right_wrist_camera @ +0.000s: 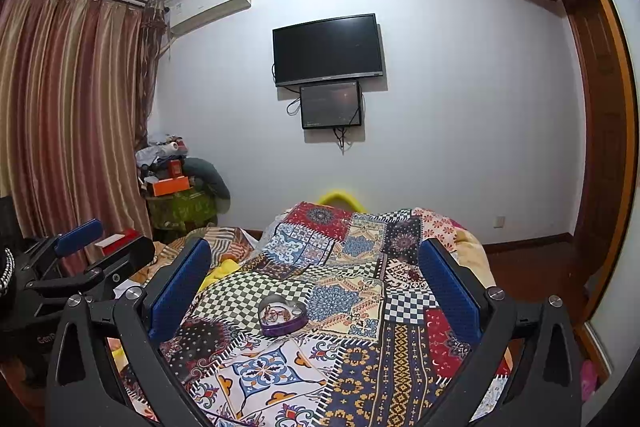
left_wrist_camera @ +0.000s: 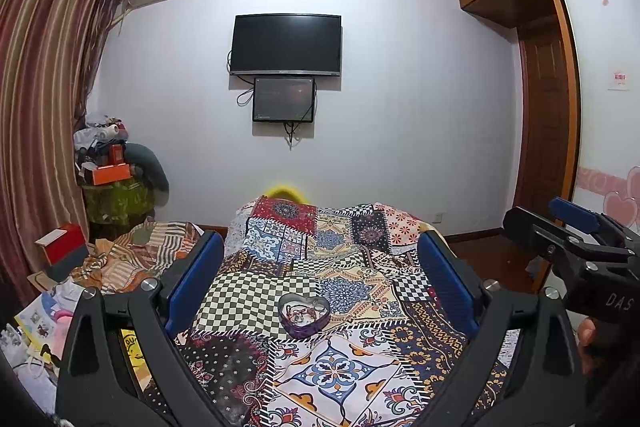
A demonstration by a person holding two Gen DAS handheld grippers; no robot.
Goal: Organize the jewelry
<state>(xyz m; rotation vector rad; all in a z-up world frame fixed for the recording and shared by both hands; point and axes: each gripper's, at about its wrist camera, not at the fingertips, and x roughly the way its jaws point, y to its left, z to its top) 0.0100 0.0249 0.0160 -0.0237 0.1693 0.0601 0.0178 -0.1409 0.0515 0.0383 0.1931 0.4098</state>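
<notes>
Heart-shaped tin (left_wrist_camera: pixel 304 315) (right_wrist_camera: pixel 283 315), open-topped, purple-walled: rested on patchwork quilt (left_wrist_camera: pixel 340 367) (right_wrist_camera: pixel 360 367) covering the bed, on the edge of a black-and-white checkered patch.
Jewelry (left_wrist_camera: pixel 303 313) (right_wrist_camera: pixel 280 314): lay tangled inside the tin; separate pieces too small to tell apart.
Left hand-held gripper (left_wrist_camera: pixel 320 279) (right_wrist_camera: pixel 86 247): held above the near part of the quilt, blue-padded fingers (left_wrist_camera: pixel 196 277) spread wide, empty, tin seen between them and well apart from both.
Right hand-held gripper (right_wrist_camera: pixel 316 287) (left_wrist_camera: pixel 560 223): held likewise, fingers (right_wrist_camera: pixel 450 291) spread wide, empty, tin nearer its left finger, touching neither.
Both grippers sat side by side.
Wall beyond the bed: carried television (left_wrist_camera: pixel 286 45) (right_wrist_camera: pixel 328 49), smaller screen (left_wrist_camera: pixel 283 100) (right_wrist_camera: pixel 330 105) hung just below.
Left of bed: striped curtain (left_wrist_camera: pixel 44 87) (right_wrist_camera: pixel 68 115), cluttered stand with orange box (left_wrist_camera: pixel 111 174) (right_wrist_camera: pixel 170 185).
</notes>
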